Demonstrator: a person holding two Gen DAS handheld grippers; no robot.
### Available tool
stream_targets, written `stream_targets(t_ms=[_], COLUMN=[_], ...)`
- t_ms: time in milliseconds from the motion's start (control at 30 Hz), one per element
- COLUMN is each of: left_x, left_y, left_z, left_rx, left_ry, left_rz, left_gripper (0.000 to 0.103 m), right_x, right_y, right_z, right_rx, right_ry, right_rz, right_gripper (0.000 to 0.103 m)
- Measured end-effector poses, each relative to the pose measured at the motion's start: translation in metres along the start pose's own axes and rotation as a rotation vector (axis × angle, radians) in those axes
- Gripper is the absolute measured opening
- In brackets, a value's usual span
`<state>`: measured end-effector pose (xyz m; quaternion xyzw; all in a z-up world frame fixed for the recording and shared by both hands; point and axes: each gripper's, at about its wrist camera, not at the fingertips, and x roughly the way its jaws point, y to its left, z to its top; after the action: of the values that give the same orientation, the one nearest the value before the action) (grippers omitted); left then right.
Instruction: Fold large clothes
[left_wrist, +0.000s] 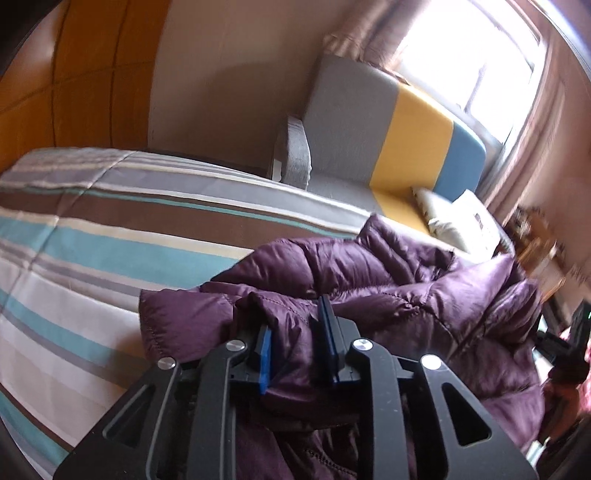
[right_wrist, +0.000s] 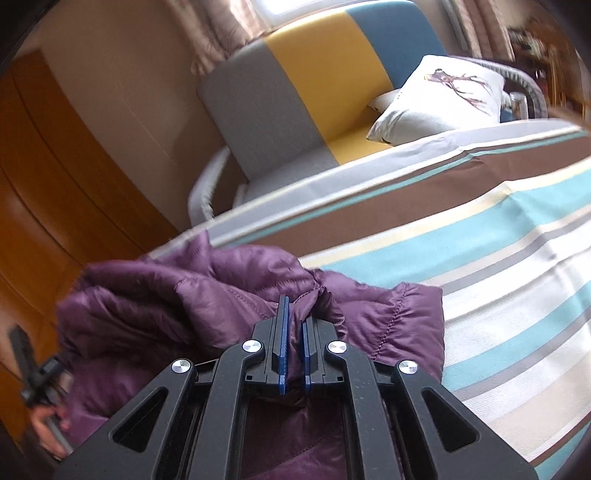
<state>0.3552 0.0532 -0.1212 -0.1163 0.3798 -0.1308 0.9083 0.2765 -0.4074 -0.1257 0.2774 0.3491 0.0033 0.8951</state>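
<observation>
1. On the striped bedspread (left_wrist: 74, 236), bunched in puffy folds: glossy purple quilted jacket (left_wrist: 388, 280), stitched in channels.
2. Left gripper (left_wrist: 295, 332): partly closed, blue pads pinching a thick fold.
3. Right gripper (right_wrist: 293, 325): nearly closed, clamping a thin fold.
4. Beyond: grey, yellow and blue sofa (right_wrist: 295, 74), printed white cushion (right_wrist: 443, 96).

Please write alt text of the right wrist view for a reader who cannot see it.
The right tongs are shut on a fold of a purple puffer jacket bunched over a striped bed cover. Behind stand a grey, yellow and blue sofa with a white cushion, and an orange wooden door at left.
</observation>
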Motion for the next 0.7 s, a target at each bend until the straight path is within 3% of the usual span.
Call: stream_targets(t_ms=[100,200,233,467,500,533,567,600,700], left_x=[-0.013,-0.030,-0.037,-0.057,-0.058,-0.058,-0.057,-0.056,-0.052], left_y=[0.002,0.006,0.010,0.018,0.015,0.011,0.006,-0.001,-0.014], left_z=[0.003,0.008,0.010,0.014,0.012,0.008,0.007,0.002,-0.009], left_rx=[-0.020,-0.029,-0.038,-0.026,-0.008,0.018,0.039,0.075,0.139], left_ry=[-0.053,-0.149,-0.186,-0.202,-0.197,-0.189,-0.184,-0.179,-0.156], left_rz=[0.012,0.103,0.126,0.173,0.168,0.164,0.163,0.165,0.173], left_gripper=[0.041,0.074,0.075,0.077,0.079,0.080,0.080,0.080,0.080], right_x=[-0.010,-0.016,-0.016,-0.034,-0.036,-0.039,-0.042,-0.048,-0.062], right_y=[0.002,0.007,0.009,0.011,0.008,0.006,0.004,0.004,0.007], right_z=[0.003,0.006,0.008,0.015,0.016,0.017,0.017,0.017,0.018], right_rx=[0.013,-0.010,-0.014,-0.014,0.011,0.040,0.057,0.061,0.041], right_ry=[-0.012,-0.014,-0.017,-0.039,-0.041,-0.046,-0.062,-0.094,-0.135], right_rz=[0.020,0.011,0.010,0.024,0.049,0.081,0.086,0.066,0.054], right_gripper=[0.009,0.009,0.009,0.009,0.017,0.038,0.052,0.073,0.074])
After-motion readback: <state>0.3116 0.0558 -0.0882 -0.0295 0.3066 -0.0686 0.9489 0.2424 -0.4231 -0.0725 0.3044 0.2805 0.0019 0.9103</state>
